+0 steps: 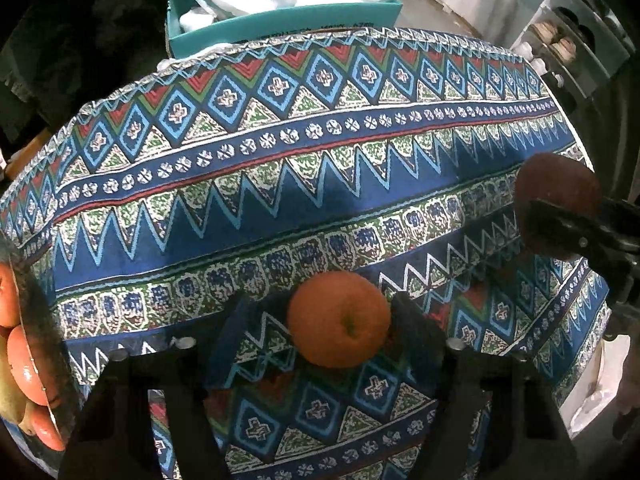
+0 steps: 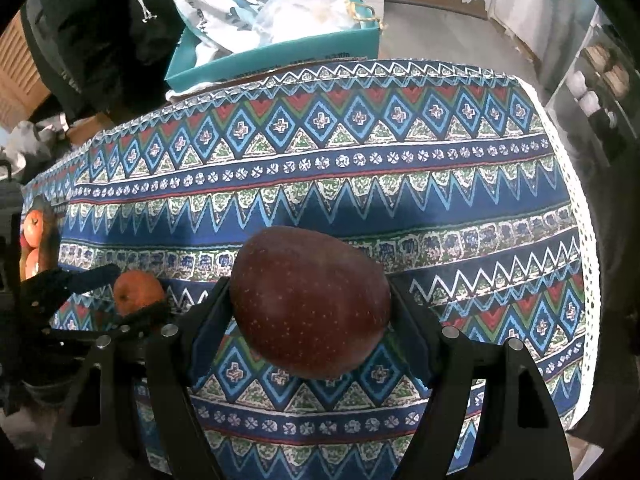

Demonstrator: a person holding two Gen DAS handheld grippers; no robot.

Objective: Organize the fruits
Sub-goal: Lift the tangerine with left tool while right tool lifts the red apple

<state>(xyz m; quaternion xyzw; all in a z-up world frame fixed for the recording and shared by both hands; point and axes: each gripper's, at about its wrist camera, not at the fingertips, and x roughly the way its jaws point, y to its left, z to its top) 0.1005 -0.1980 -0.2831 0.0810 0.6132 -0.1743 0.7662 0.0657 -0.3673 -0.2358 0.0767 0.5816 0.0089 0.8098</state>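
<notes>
My left gripper (image 1: 324, 312) is around an orange (image 1: 339, 319); its right finger touches the fruit, the left finger stands a little apart, above the patterned cloth. My right gripper (image 2: 310, 300) is shut on a dark red apple (image 2: 310, 300) and holds it above the cloth. The apple also shows in the left wrist view (image 1: 556, 196), at the far right, with the right gripper's finger across it. The orange also shows in the right wrist view (image 2: 138, 292), low left, between the left gripper's fingers (image 2: 88, 276). A bowl of orange-red fruit (image 1: 24, 364) sits at the left edge.
The table is covered by a blue, red and green patterned cloth (image 2: 360, 184). A teal box (image 2: 280, 56) with plastic bags stands beyond the far edge. A dark garment (image 2: 92, 32) hangs at the back left. A shelf (image 2: 600, 92) stands at the right.
</notes>
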